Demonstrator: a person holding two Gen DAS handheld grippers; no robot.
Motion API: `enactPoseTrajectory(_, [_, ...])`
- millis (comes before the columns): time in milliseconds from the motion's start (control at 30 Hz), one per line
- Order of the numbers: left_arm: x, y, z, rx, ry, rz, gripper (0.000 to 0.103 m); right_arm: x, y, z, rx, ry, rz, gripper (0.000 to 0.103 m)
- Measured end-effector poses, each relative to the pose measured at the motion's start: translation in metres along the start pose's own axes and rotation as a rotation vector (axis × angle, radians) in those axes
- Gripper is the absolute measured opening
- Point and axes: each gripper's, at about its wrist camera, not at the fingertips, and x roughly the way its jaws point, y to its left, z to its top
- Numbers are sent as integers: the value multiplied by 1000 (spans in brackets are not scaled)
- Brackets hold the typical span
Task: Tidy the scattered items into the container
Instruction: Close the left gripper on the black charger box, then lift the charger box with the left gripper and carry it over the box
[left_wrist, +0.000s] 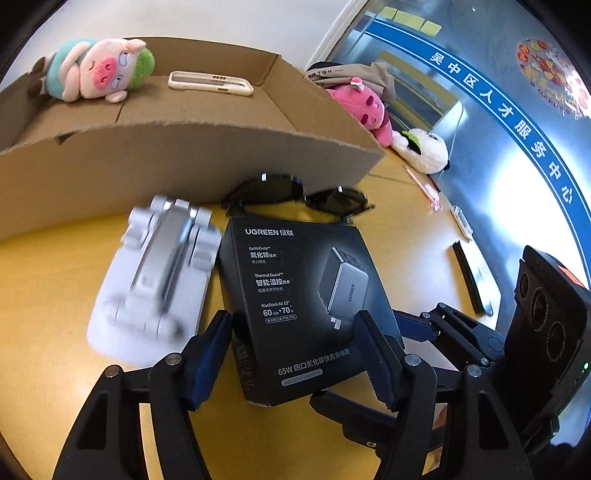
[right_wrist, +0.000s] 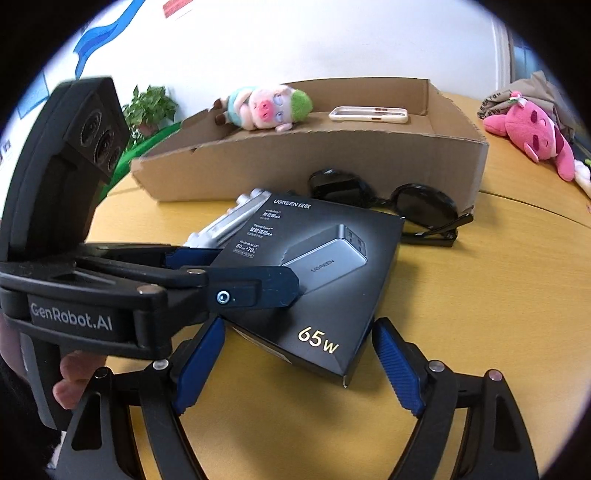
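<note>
Left wrist view: the left gripper straddles the charger box on the table, jaws wide, pads seemingly just clear of its sides; the carton lies behind. Right wrist view: the right gripper hangs wide and empty before the box's corner. This looks like the pickup; next, pinch and lift into the carton.
</note>
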Motion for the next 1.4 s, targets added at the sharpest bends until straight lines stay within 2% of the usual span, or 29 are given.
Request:
enactPoseTrajectory(167, [-16,0,-24,6,40,-17,71,-6,19,-23,-98,28,5,84])
enactPoseTrajectory(233, [-17,4,-24,-9,34,-9,78,-4,18,-27,-109,35,13,84])
enactPoseTrajectory(300, [-16,9,-21,-24,16,33,92,0,14,-27,-100,46,10,84])
enactPoseTrajectory(367, [-8,15,-18,-61,23,3,92,4,12,-24,-97,48,10,84])
enactPoseTrajectory(467, [-2,10,-16,-55,35,-60,82,9,16,-22,-117,42,8,85])
enactPoseTrajectory(567, [-4,8,-17,-48,23,-50,81,11,18,-24,-116,28,-15,83])
enactPoseTrajectory(700, [-13,1,-21,-11,-8,11,76,8,24,-28,-104,3,-42,75])
enactPoseTrajectory(867, [-37,-11,-17,55,-86,95,66,-2,34,-25,-108,-37,-57,69])
enactPoseTrajectory(1100, [-79,-10,-3,60,-182,102,63,-23,53,0,-156,-113,-77,67])
enactPoseTrajectory(1400, [-132,-1,31,66,-302,130,61,-37,78,58,-241,-188,-79,67])
